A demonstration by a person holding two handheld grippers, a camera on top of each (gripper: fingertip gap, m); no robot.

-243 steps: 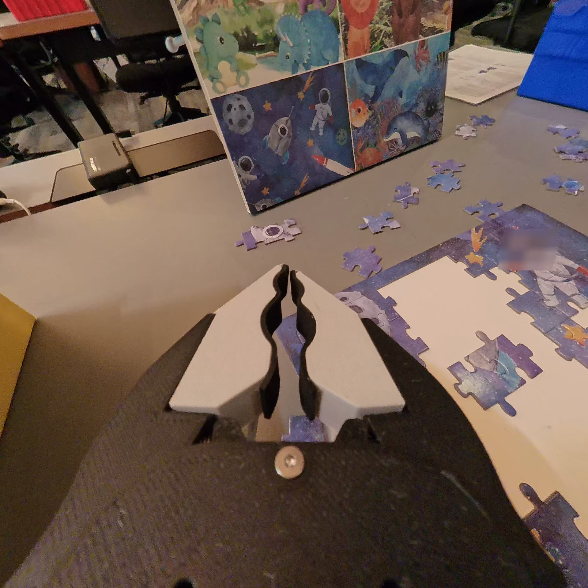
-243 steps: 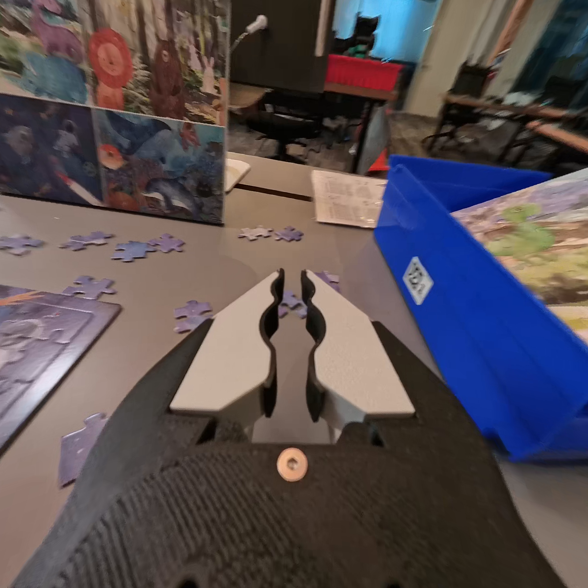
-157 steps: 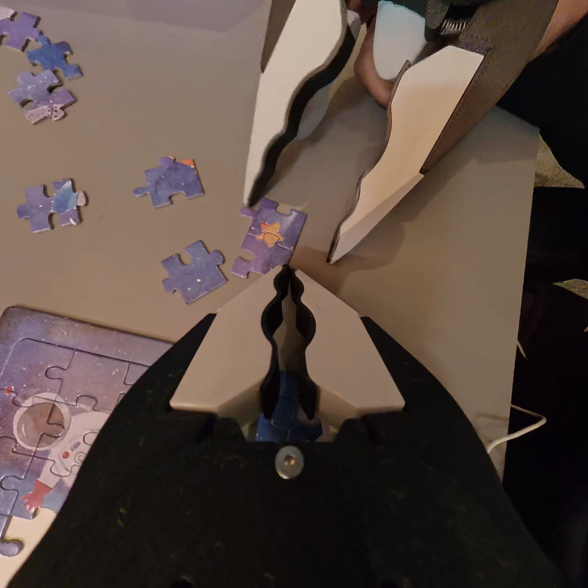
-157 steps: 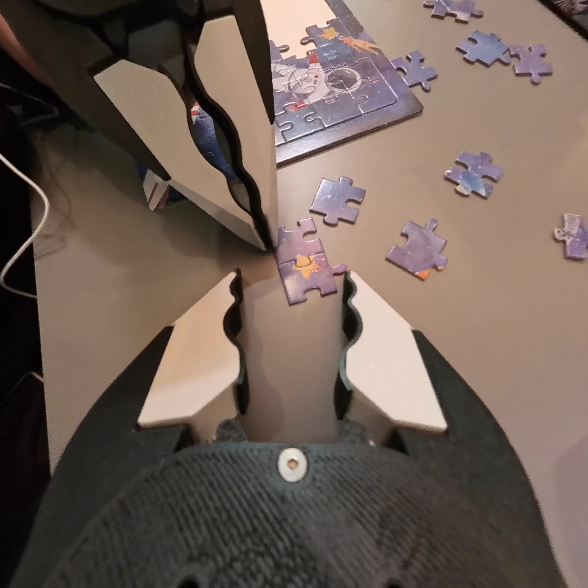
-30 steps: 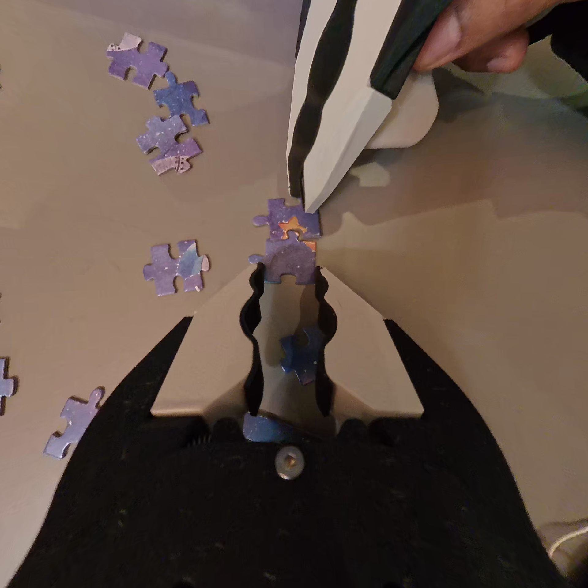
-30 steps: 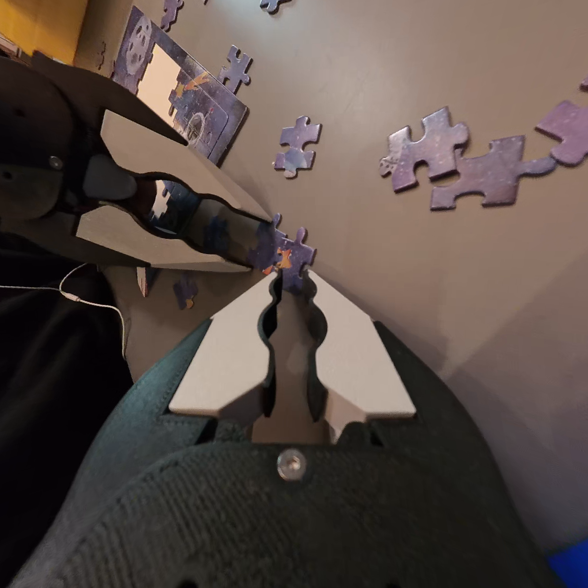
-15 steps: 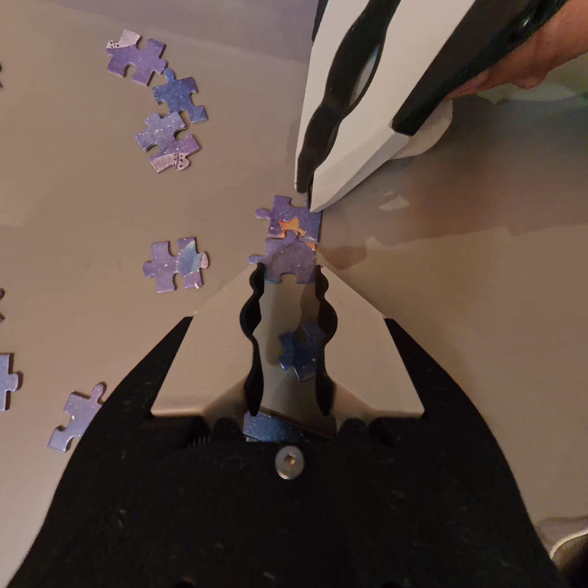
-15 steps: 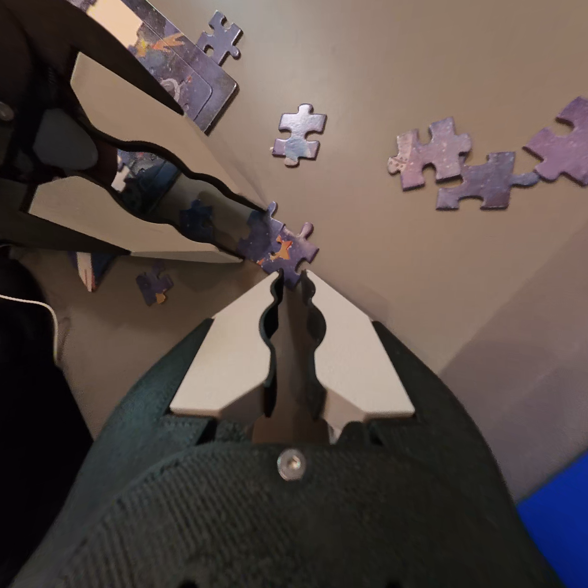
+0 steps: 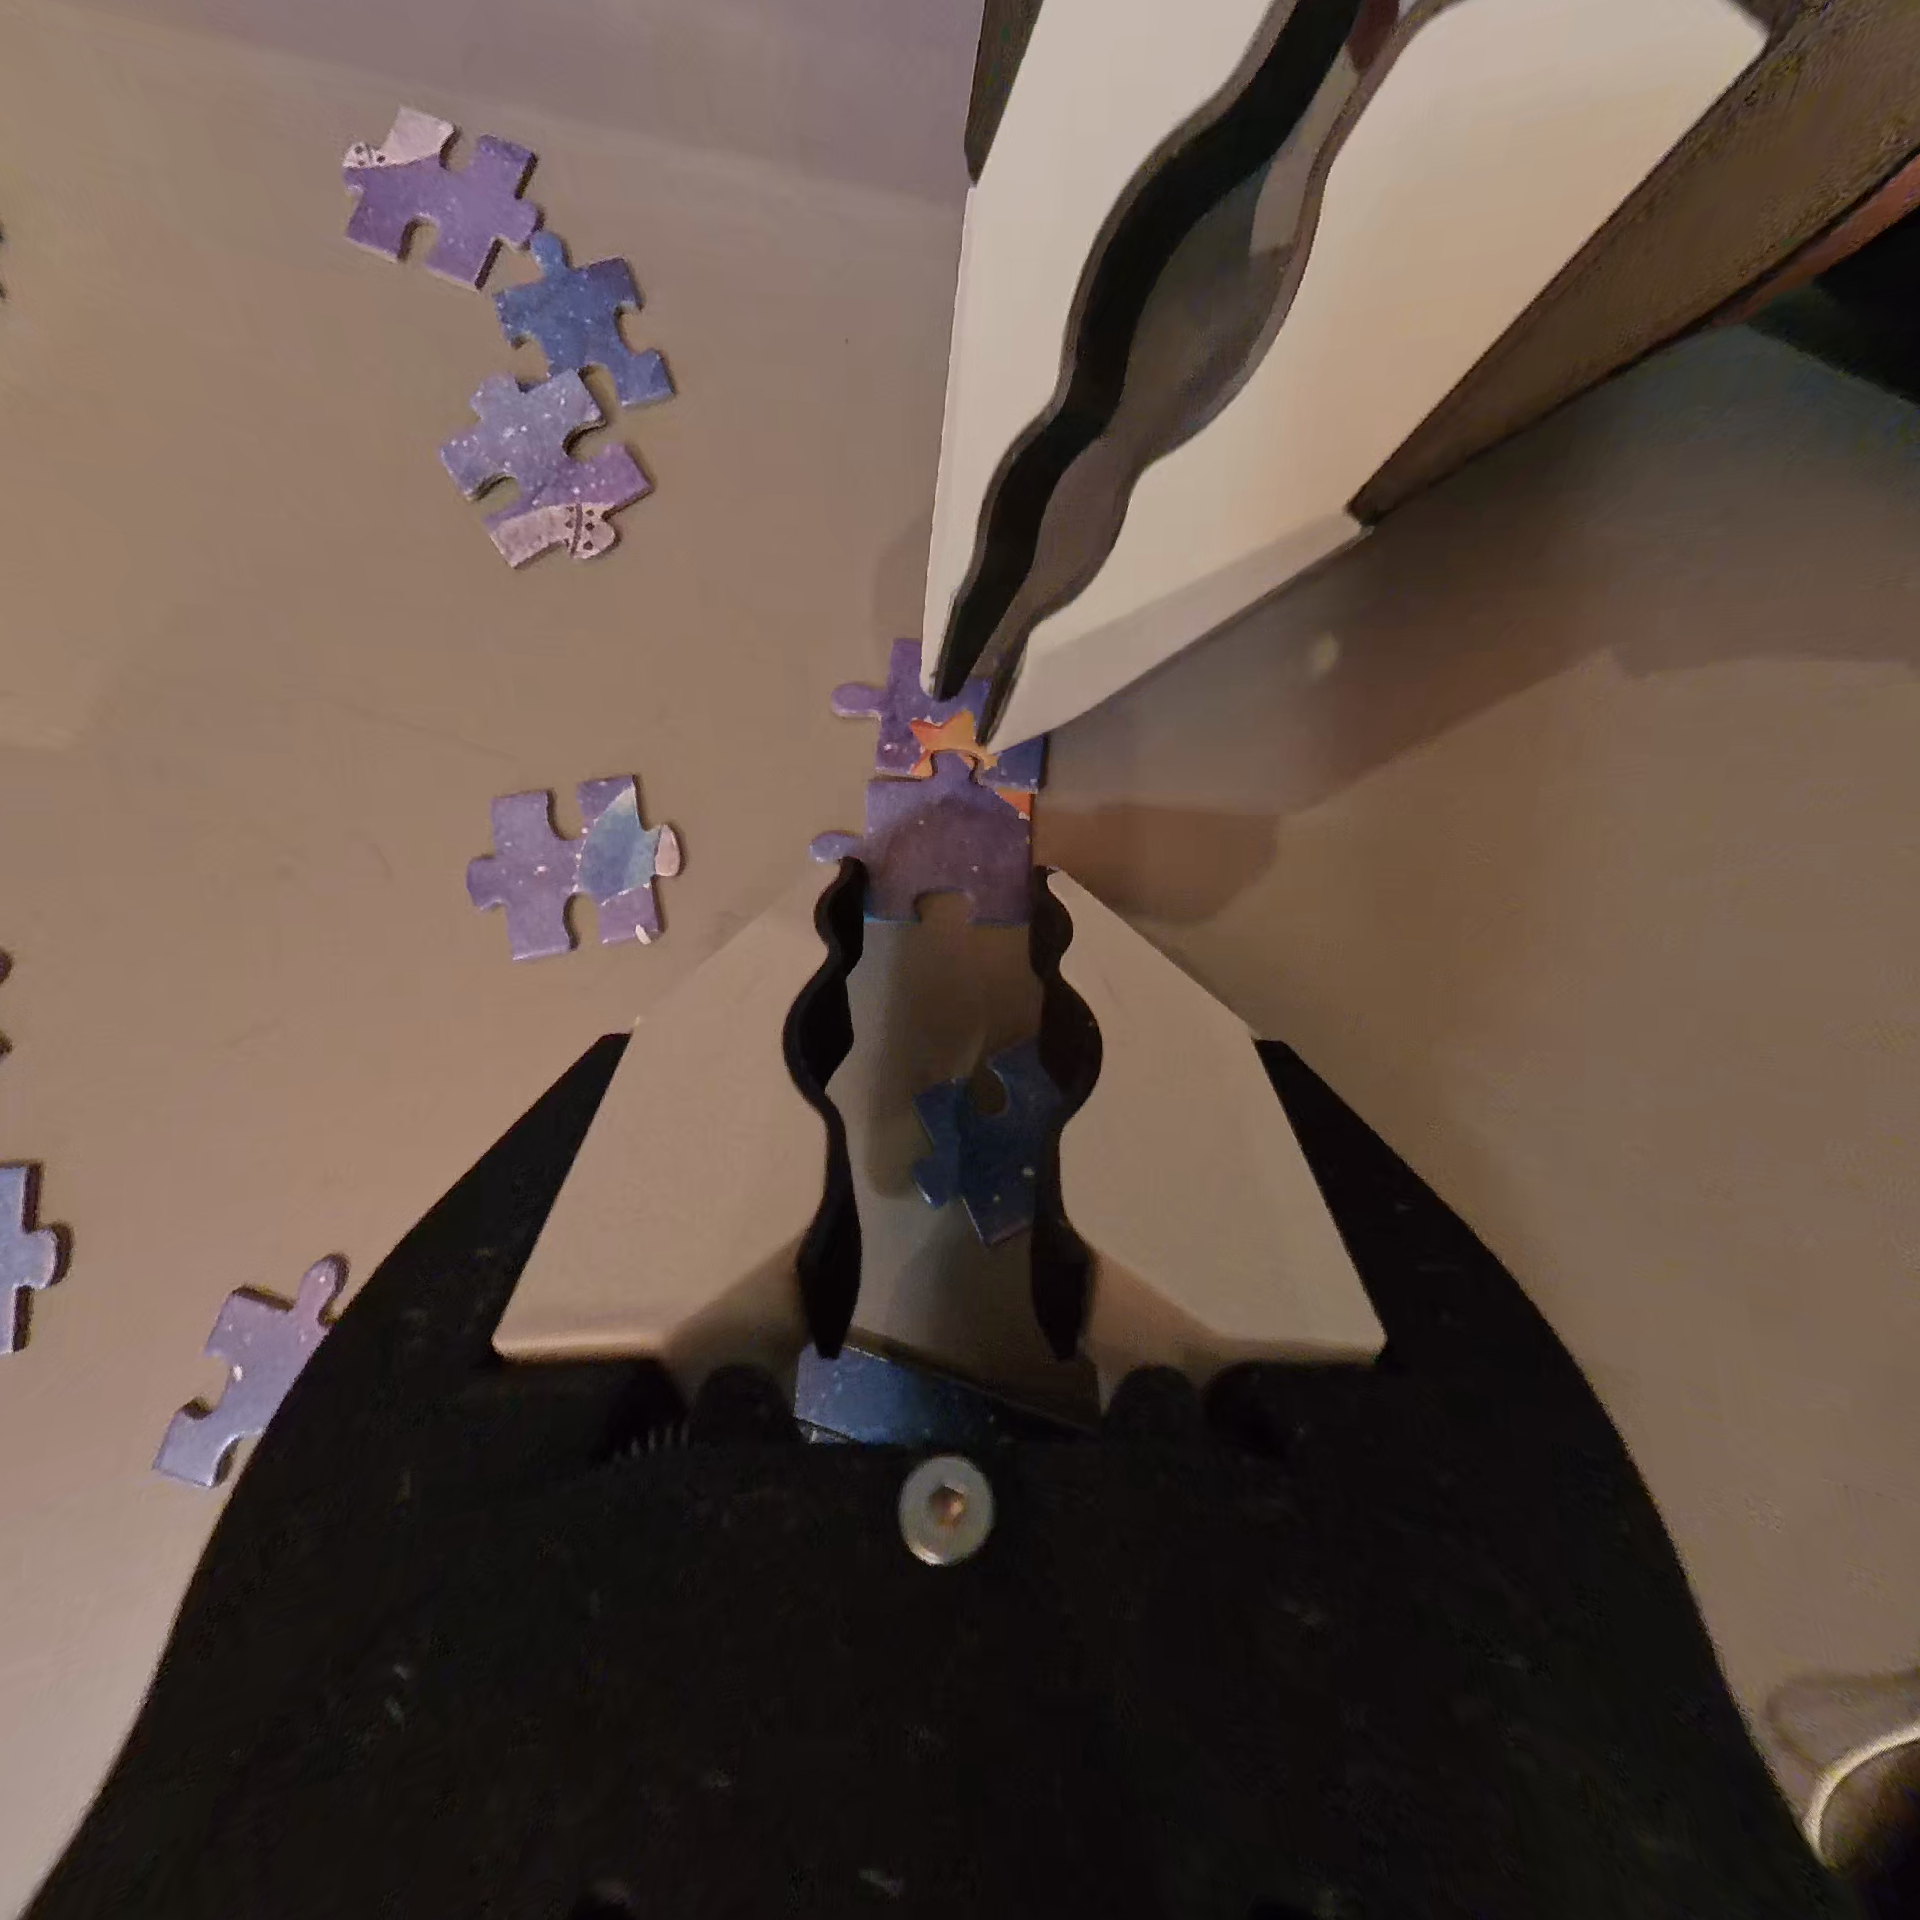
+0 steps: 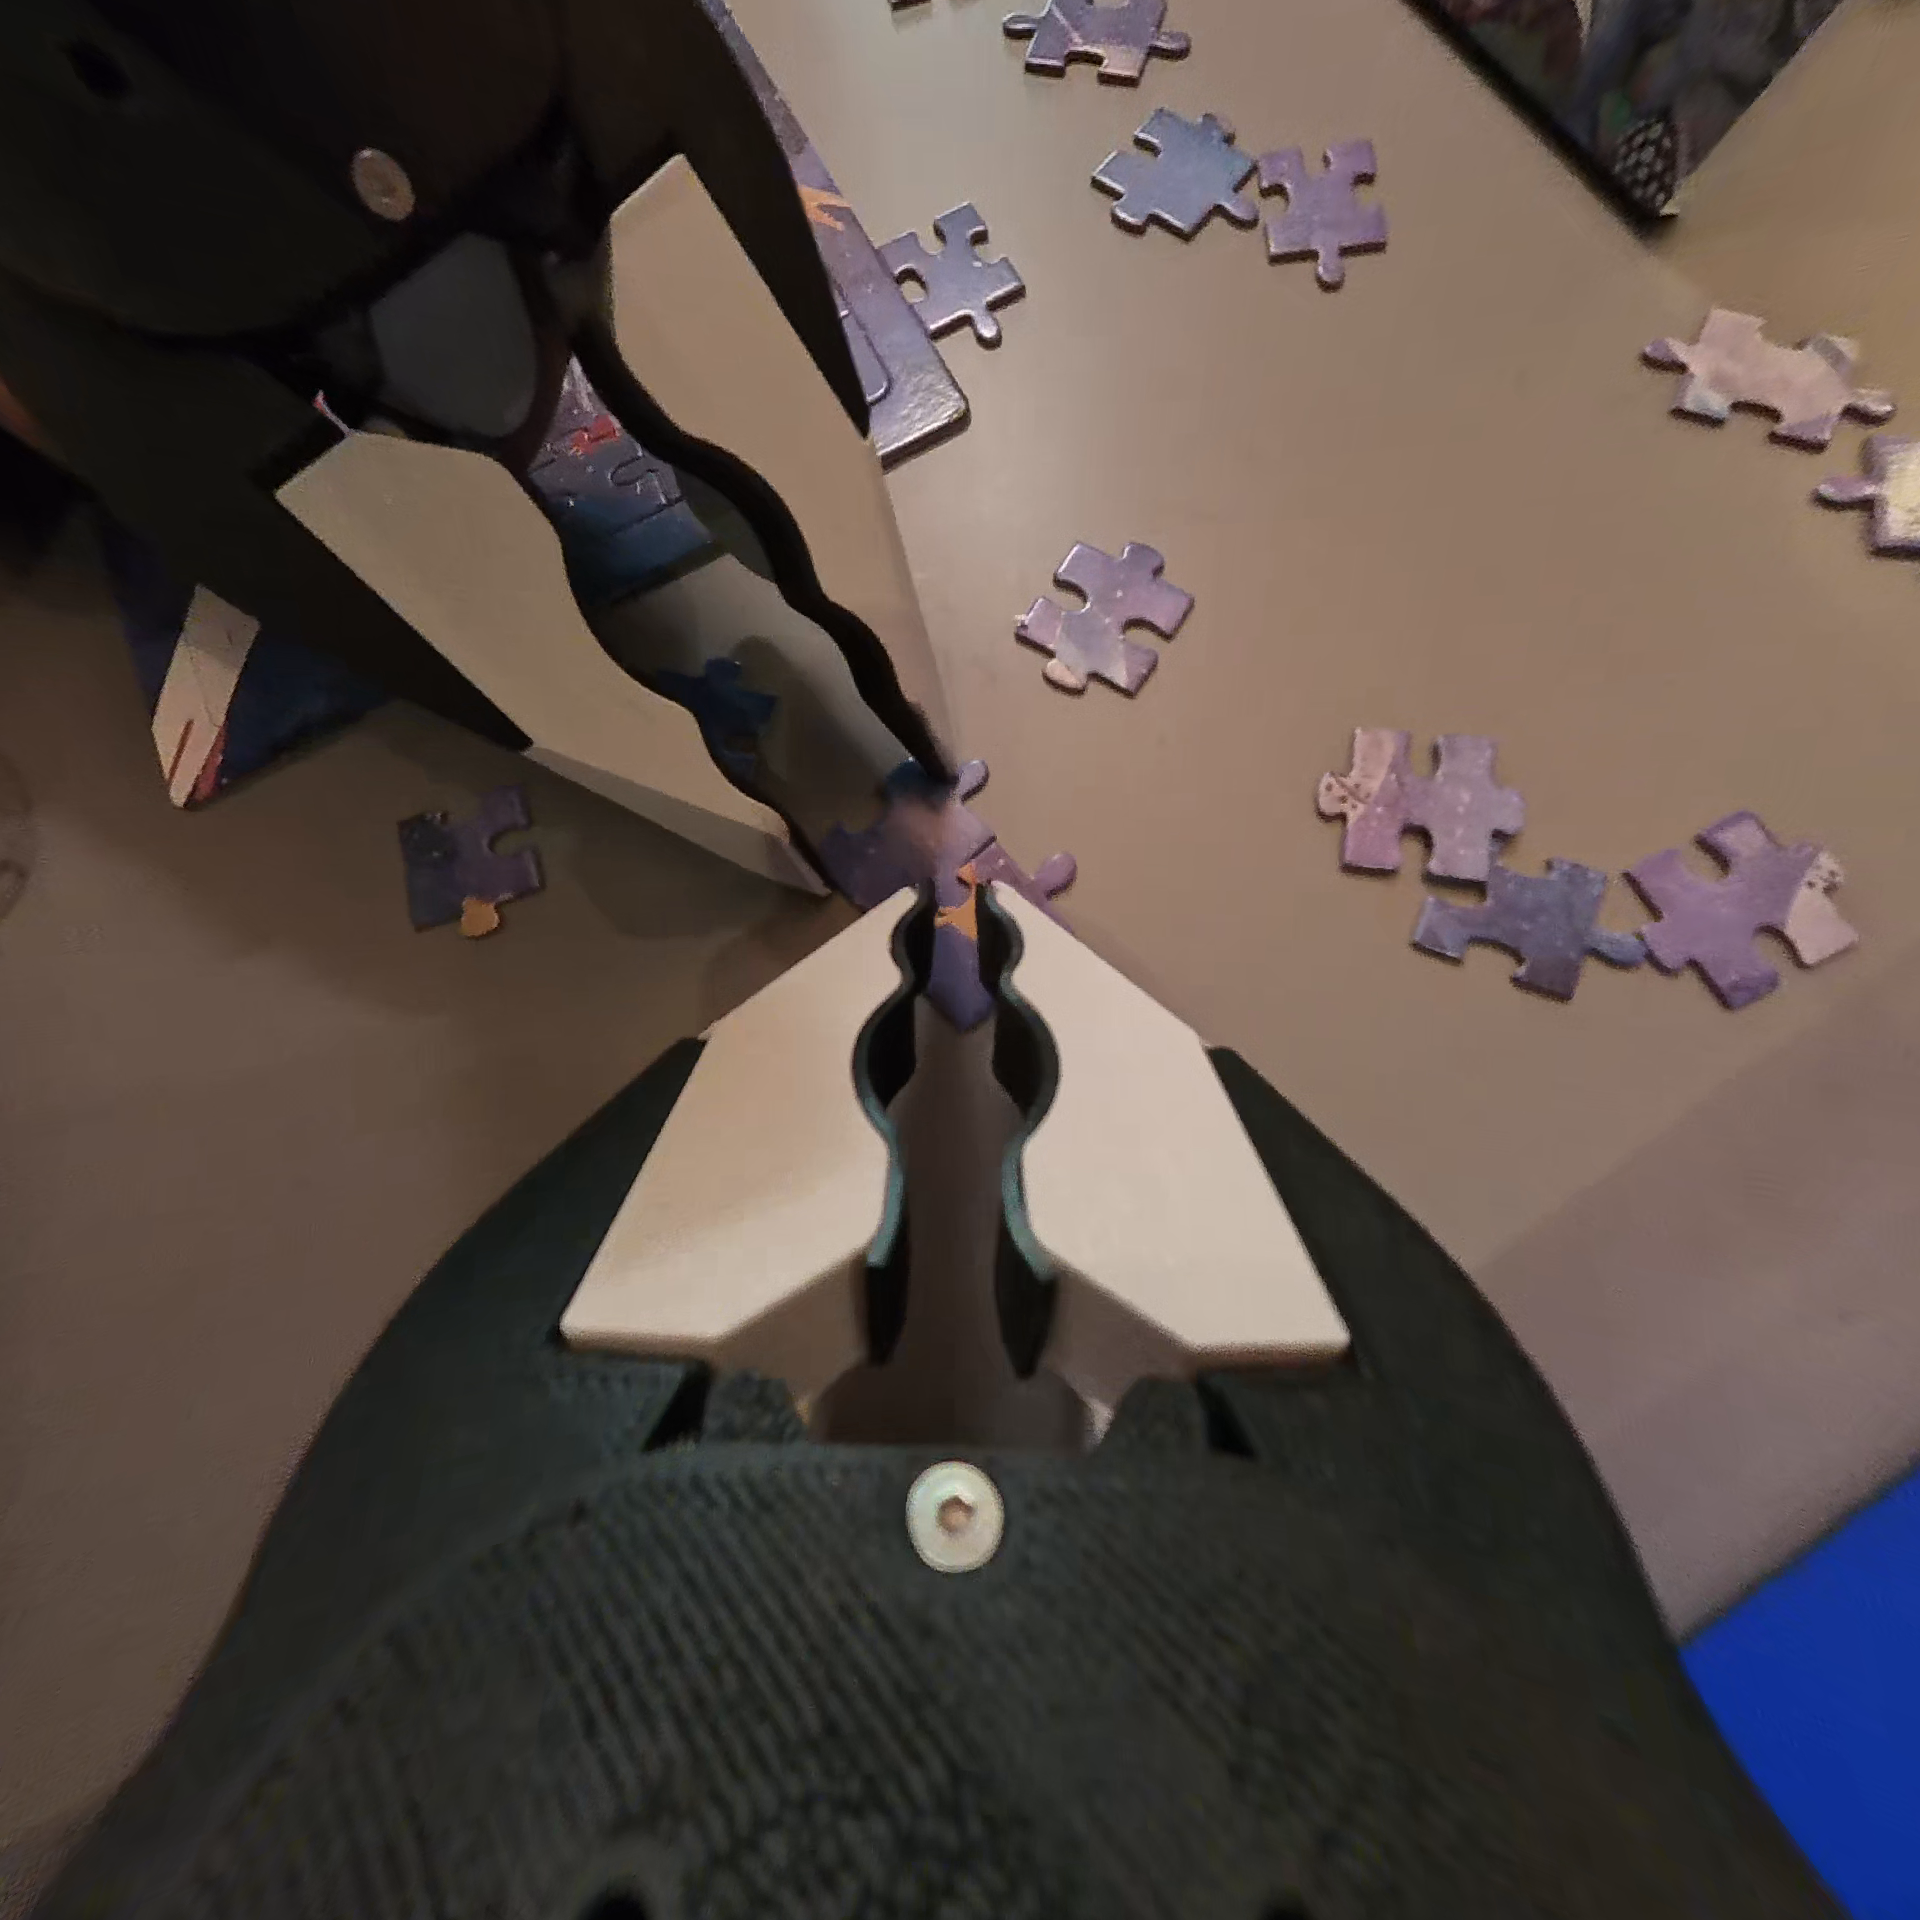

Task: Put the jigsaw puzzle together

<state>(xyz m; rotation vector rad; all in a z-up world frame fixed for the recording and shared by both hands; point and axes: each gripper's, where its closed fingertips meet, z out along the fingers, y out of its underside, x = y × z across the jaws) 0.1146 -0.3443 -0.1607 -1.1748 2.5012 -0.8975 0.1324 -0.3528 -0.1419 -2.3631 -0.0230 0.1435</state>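
Observation:
On the grey table, my left gripper is shut on a plain purple puzzle piece, one fingertip against each side edge. The piece's far tab overlaps a purple piece with an orange star lying just beyond it. My right gripper comes down steeply from the upper right, its jaws almost together on the star piece's far right edge. In the right wrist view my right gripper shows the star piece filling the narrow gap between its pads. My left gripper clamps the plain piece right in front.
Loose purple and blue pieces lie to the left and beyond the grippers. A dark blue piece lies under my left fingers. The puzzle board sits behind my left gripper. A blue bin corner is at lower right. The grippers are tip to tip, or close to it.
My right gripper's jaws have narrowed and its tips have come down onto the star piece's far edge. My left gripper has kept its hold on the plain purple piece and barely moved.

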